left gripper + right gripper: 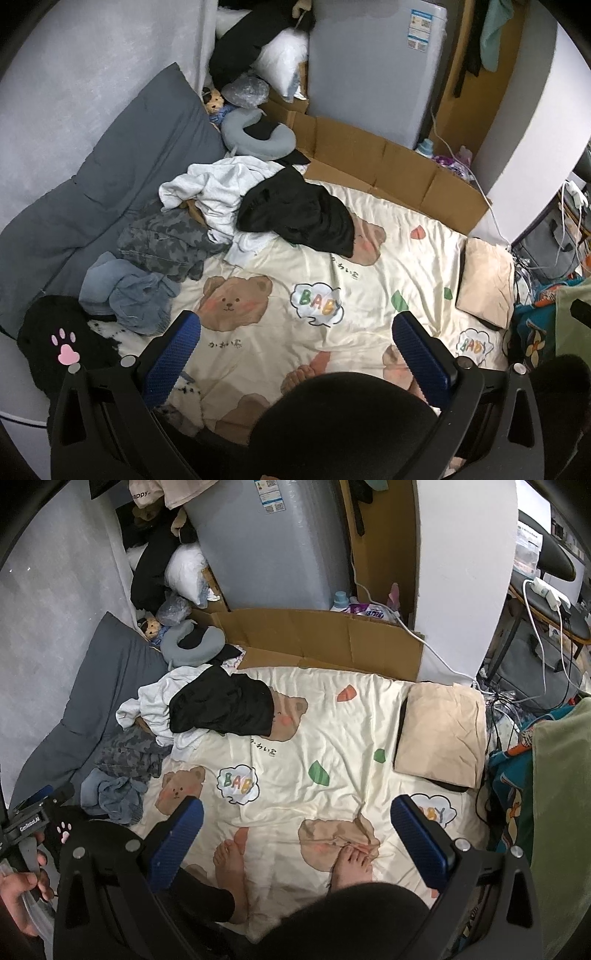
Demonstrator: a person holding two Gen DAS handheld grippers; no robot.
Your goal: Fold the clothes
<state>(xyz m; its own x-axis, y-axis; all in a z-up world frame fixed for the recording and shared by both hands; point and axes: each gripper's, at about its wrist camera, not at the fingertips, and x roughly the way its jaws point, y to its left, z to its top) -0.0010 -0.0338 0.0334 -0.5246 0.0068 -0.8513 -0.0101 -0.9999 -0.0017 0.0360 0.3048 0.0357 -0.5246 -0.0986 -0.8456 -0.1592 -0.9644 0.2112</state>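
A heap of unfolded clothes lies at the left of the cream bear-print sheet [388,266]: a black garment [299,214] [225,705] on top, a white hoodie [218,188] [155,701], a camouflage piece [166,243] [129,753] and a blue-grey garment [129,295] [114,794]. A folded beige garment [484,280] [439,731] rests at the sheet's right edge. My left gripper [295,332] hangs open high above the sheet, holding nothing. My right gripper [295,819] is also open and empty, above the person's bare feet [229,856].
A grey quilt [92,195] lines the left wall. Flattened cardboard [388,162] and a grey appliance [369,66] stand behind the bed, with a neck pillow [255,136] and a toy. Cables and bags [535,672] crowd the right side. A black paw-print item [55,343] lies at lower left.
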